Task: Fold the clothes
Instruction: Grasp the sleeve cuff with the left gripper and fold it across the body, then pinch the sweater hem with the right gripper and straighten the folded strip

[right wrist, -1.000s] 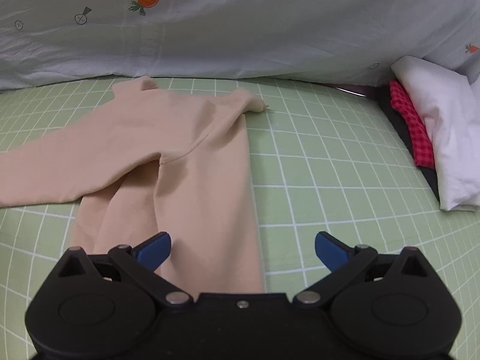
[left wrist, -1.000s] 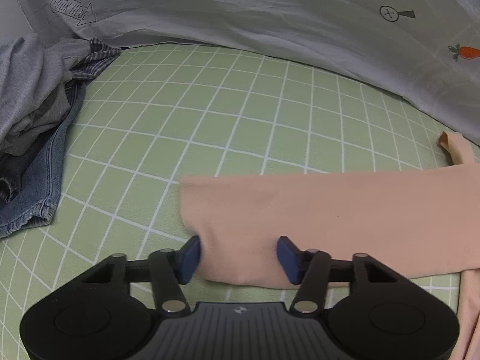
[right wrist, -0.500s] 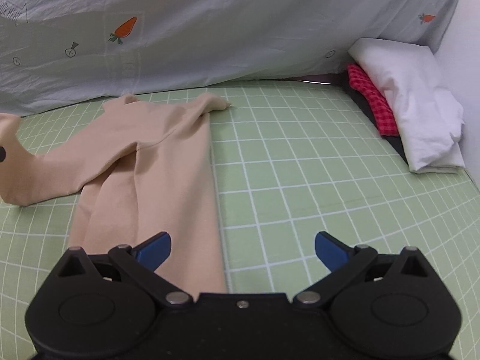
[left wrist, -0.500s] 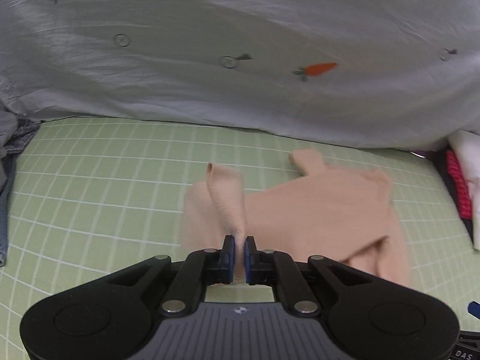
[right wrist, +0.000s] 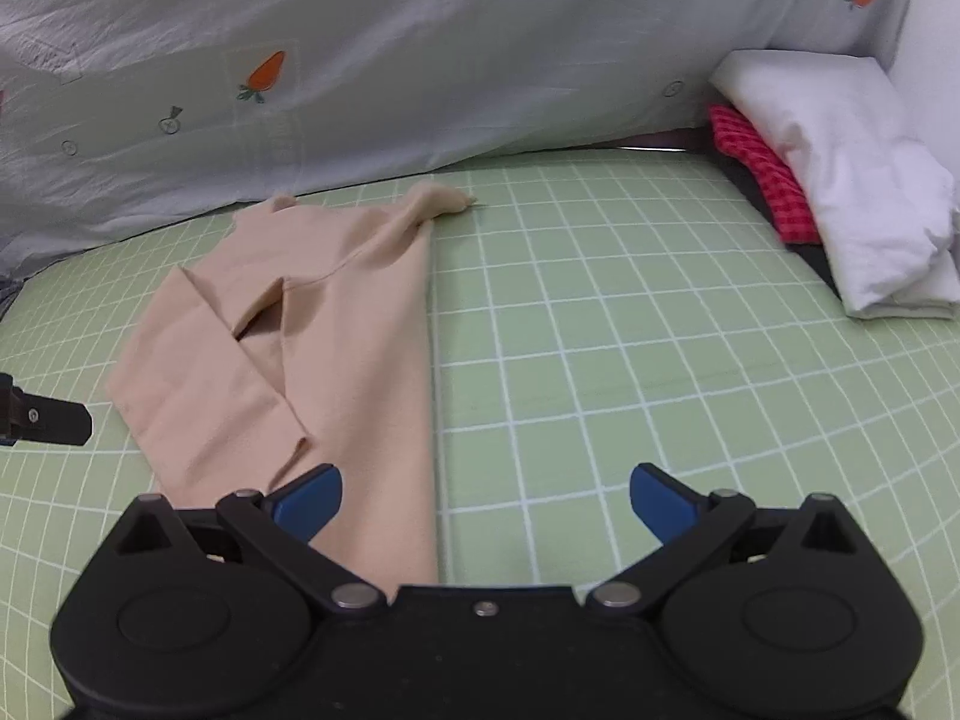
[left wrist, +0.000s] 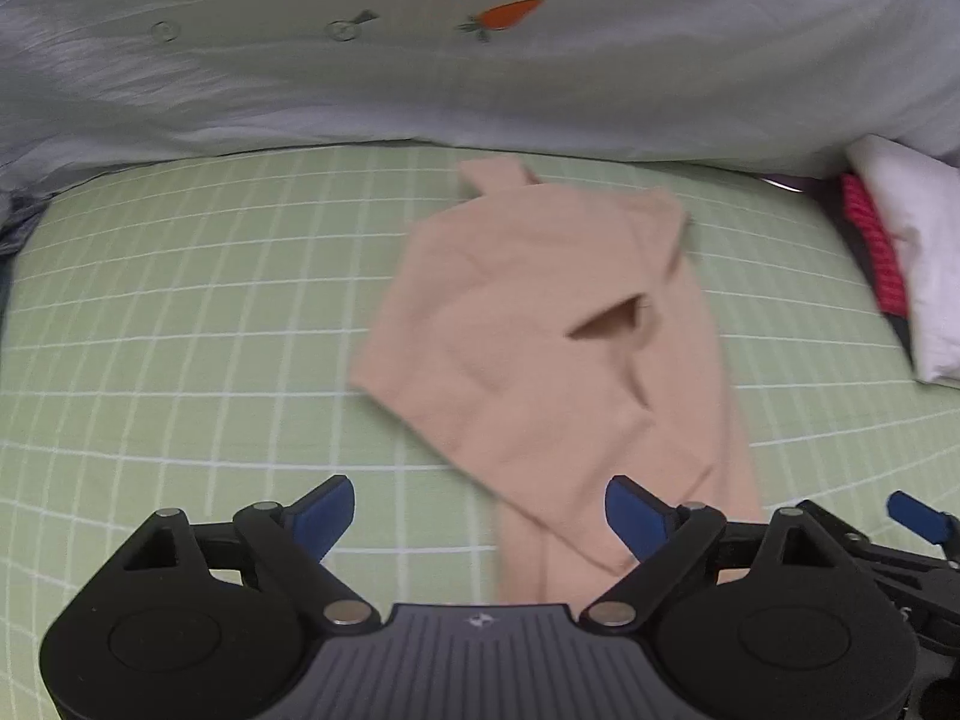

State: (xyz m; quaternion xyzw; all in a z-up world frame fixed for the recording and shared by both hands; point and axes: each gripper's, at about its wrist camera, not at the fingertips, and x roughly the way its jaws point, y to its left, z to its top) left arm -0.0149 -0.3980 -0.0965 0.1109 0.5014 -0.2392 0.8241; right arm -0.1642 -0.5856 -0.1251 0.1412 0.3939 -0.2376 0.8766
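Observation:
A peach long-sleeved top [left wrist: 540, 330] [right wrist: 312, 324] lies on the green checked bed sheet [left wrist: 180, 312], one sleeve folded across its body. My left gripper [left wrist: 480, 516] hovers over the garment's near part, its jaws opening wide, with nothing pinched between the blue pads. My right gripper [right wrist: 485, 498] is open above the garment's right edge and the bare sheet [right wrist: 600, 330]; its left pad is over cloth without gripping it. The right gripper's blue fingertip [left wrist: 918, 519] shows at the lower right of the left wrist view, and a black part of the left gripper [right wrist: 42, 420] at the left edge of the right wrist view.
A grey quilt with carrot prints [left wrist: 480, 60] [right wrist: 360, 60] is heaped along the far side. Folded white cloth [right wrist: 840, 198] and a red checked garment [right wrist: 762, 180] are stacked at the right. A denim edge [left wrist: 12, 228] peeks in at the far left.
The left gripper shut on the sleeve end, carried it to the right over the top's body, then let it go and opened. The sleeve now lies folded. The right gripper stayed open and shifted slightly.

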